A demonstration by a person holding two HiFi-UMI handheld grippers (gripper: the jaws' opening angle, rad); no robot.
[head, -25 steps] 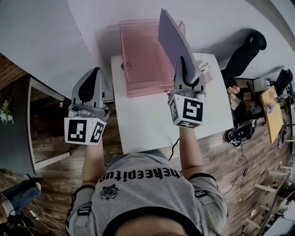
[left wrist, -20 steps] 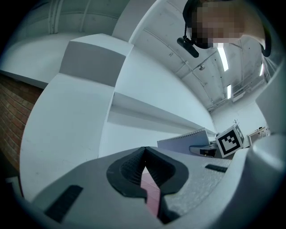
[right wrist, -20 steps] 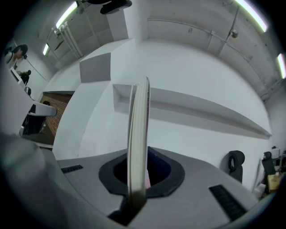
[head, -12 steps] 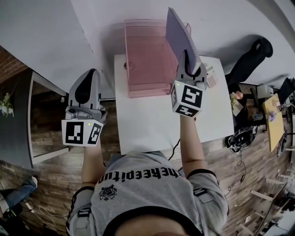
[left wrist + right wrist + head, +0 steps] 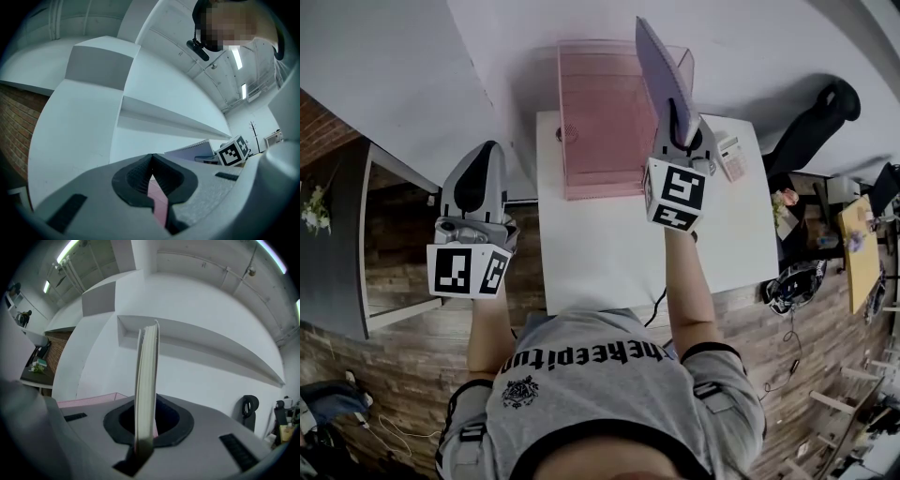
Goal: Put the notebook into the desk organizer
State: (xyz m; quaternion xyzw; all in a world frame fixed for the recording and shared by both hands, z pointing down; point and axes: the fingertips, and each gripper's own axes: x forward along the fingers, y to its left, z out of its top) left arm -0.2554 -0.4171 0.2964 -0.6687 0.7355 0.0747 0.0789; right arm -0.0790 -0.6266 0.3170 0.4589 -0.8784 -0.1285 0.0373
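A purple spiral notebook (image 5: 661, 67) stands upright on edge in my right gripper (image 5: 674, 114), which is shut on its lower end. It hangs over the right part of the pink see-through desk organizer (image 5: 605, 122) at the back of the white table (image 5: 619, 253). In the right gripper view the notebook (image 5: 146, 376) shows edge-on between the jaws of the right gripper (image 5: 146, 420), with the organizer's rim (image 5: 89, 401) low at the left. My left gripper (image 5: 487, 150) hovers off the table's left side, shut with nothing held. In its own view the left gripper (image 5: 151, 161) has its jaws together.
A small calculator (image 5: 731, 157) lies on the table right of the organizer. A dark shelf (image 5: 356, 234) stands left of the table, over a wooden floor. A black chair (image 5: 811, 122) and a cluttered yellow table (image 5: 861, 244) are at the right.
My right gripper has carried the notebook forward, toward the organizer, and a little lower. The calculator now shows beside it. The left gripper has hardly moved.
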